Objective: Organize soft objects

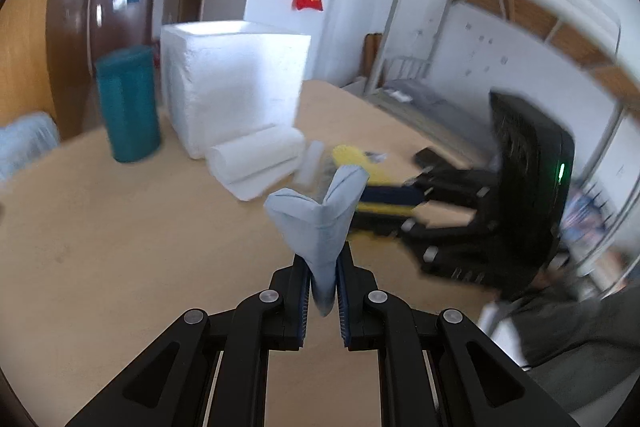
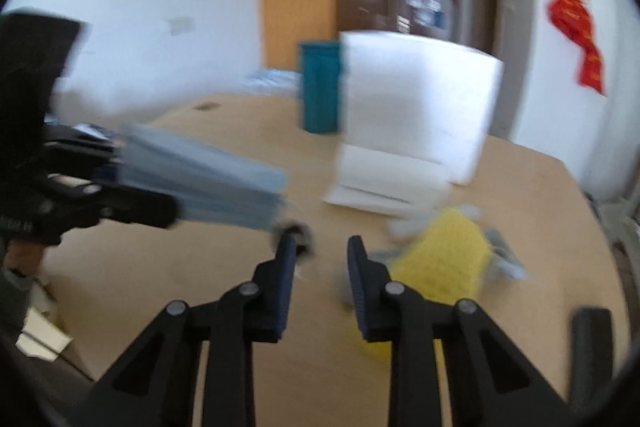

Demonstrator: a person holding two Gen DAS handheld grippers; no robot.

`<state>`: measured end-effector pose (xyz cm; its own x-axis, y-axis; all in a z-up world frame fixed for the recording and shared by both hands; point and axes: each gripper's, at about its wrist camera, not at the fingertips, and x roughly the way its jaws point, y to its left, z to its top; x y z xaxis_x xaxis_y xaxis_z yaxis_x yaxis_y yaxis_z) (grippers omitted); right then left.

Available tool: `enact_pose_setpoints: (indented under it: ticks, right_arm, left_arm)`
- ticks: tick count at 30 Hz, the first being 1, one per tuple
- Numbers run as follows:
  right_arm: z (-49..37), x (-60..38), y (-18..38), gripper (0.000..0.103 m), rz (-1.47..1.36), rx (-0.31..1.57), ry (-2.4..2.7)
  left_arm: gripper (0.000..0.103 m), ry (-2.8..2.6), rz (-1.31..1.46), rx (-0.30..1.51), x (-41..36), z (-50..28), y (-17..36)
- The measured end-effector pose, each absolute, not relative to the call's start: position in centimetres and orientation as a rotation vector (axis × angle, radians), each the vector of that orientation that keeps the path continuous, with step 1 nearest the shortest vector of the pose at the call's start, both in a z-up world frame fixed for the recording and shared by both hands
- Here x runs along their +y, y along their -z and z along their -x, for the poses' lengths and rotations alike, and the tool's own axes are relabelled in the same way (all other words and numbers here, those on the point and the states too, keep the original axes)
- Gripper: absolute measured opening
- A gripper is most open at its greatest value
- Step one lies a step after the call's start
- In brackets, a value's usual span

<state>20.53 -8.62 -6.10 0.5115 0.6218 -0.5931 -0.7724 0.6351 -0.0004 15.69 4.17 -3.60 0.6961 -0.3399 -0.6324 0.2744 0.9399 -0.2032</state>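
My left gripper [image 1: 323,263] is shut on a folded light-blue face mask [image 1: 320,215] and holds it above the wooden table [image 1: 120,247]. The same mask [image 2: 208,187] shows at the left of the right wrist view, held by the left gripper. My right gripper [image 2: 322,247] is open and empty, low over the table. A yellow sponge [image 2: 444,259] lies just right of its fingertips. In the left wrist view the right gripper [image 1: 392,203] lies over the yellow sponge [image 1: 352,157].
A white foam box [image 1: 236,83] stands at the back of the table, with a rolled white foam sheet [image 1: 256,159] in front of it. A teal cylinder [image 1: 128,103] stands to the left of the box. A metal bunk bed [image 1: 460,27] is behind the table.
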Motion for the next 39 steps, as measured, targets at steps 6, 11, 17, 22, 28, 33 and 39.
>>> enact_pose_setpoints:
  ticks: [6, 11, 17, 22, 28, 33, 39]
  right_arm:
    - [-21.7, -10.2, 5.1, 0.032, 0.155, 0.654, -0.868]
    - [-22.0, -8.0, 5.6, 0.033, 0.157, 0.713, -0.875]
    - [-21.1, -6.1, 7.1, 0.033, 0.231, 0.755, -0.934]
    - [-20.6, -5.5, 8.3, 0.033, 0.277, 0.797, -0.954]
    - [-20.3, -5.5, 9.2, 0.033, 0.302, 0.836, -0.961]
    - [-20.3, -5.0, 9.6, 0.033, 0.317, 0.857, -0.972]
    - [-20.6, -5.2, 9.4, 0.032, 0.295, 0.854, -0.971]
  left_arm:
    - [0.013, 0.299, -0.002, 0.832, 3.8, -16.0, 6.7]
    - [0.013, 0.336, -0.005, 0.876, 3.4, -15.9, 8.0]
    - [0.013, 0.336, -0.043, 0.881, 3.1, -15.3, 8.7]
    - [0.013, 0.342, -0.072, 0.884, 3.1, -14.8, 8.9]
    - [0.013, 0.318, -0.084, 0.884, 3.4, -14.9, 9.1]
    - [0.013, 0.316, -0.094, 0.876, 3.3, -14.8, 9.2]
    - [0.013, 0.323, -0.091, 0.875, 3.3, -14.7, 9.4]
